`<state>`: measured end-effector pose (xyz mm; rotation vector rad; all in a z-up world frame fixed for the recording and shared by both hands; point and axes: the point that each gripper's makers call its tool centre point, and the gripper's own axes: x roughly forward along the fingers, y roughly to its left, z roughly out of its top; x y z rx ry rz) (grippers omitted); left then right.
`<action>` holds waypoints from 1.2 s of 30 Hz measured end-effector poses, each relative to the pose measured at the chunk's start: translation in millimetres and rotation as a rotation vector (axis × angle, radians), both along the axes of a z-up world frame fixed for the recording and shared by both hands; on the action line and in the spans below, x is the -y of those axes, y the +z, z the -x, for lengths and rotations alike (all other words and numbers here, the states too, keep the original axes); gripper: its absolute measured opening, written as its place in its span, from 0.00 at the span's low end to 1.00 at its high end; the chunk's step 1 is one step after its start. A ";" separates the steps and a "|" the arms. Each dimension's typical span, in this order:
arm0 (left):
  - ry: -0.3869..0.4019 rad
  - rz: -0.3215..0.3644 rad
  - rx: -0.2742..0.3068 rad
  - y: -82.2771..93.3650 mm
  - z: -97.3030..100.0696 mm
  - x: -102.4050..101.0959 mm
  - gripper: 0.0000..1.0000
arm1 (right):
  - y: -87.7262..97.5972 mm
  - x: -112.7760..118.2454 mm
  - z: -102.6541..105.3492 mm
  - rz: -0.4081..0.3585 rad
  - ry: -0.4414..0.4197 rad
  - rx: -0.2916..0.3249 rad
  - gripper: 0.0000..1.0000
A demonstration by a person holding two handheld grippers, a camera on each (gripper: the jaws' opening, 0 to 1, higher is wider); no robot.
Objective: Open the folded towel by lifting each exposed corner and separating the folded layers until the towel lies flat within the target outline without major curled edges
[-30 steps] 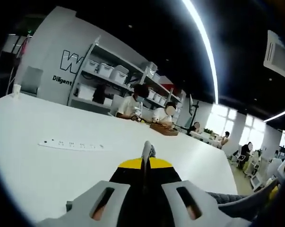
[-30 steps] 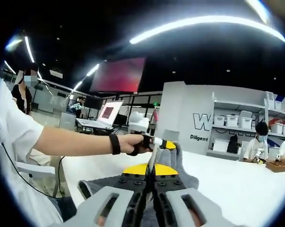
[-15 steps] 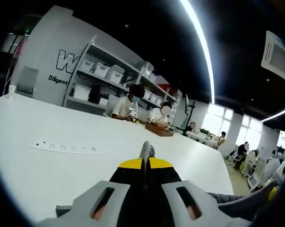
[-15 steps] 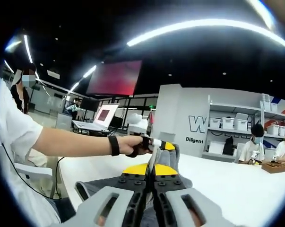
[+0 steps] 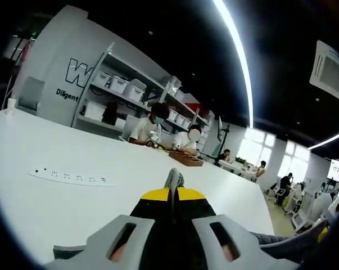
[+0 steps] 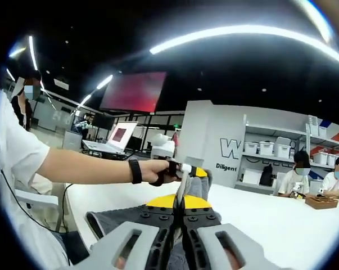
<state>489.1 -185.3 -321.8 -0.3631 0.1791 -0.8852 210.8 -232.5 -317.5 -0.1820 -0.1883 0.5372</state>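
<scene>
left gripper (image 5: 173,183) jaws clenched on towel (image 6: 198,188) | right gripper (image 6: 182,198) same | towel mostly hidden

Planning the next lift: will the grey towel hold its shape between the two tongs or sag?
Probably sag: the grey towel drapes in soft folds where the right tongs pinch it. It looks light, since the left tongs hold a corner by a thin pinch. Slipping seems unlikely, as the weave looks coarse.

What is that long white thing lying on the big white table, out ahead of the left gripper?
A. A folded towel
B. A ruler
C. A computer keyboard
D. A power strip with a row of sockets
D. In the left gripper view, the power strip lies flat on the white table, a long white bar with small dark socket holes along it.
</scene>
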 end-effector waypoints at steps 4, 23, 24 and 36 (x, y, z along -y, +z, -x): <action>-0.008 0.007 0.003 2.8 1.5 10.0 0.00 | 1.8 7.0 1.6 -0.005 -0.010 0.004 0.00; -0.058 0.018 0.006 11.6 10.5 43.9 0.00 | 2.4 39.1 8.6 0.011 -0.089 0.010 0.00; -0.061 0.031 0.003 12.5 10.4 47.2 0.00 | 3.0 39.9 9.1 0.015 -0.092 0.012 0.00; -0.069 0.023 0.030 22.2 9.2 59.9 0.00 | 8.6 49.6 9.8 0.016 -0.122 0.041 0.00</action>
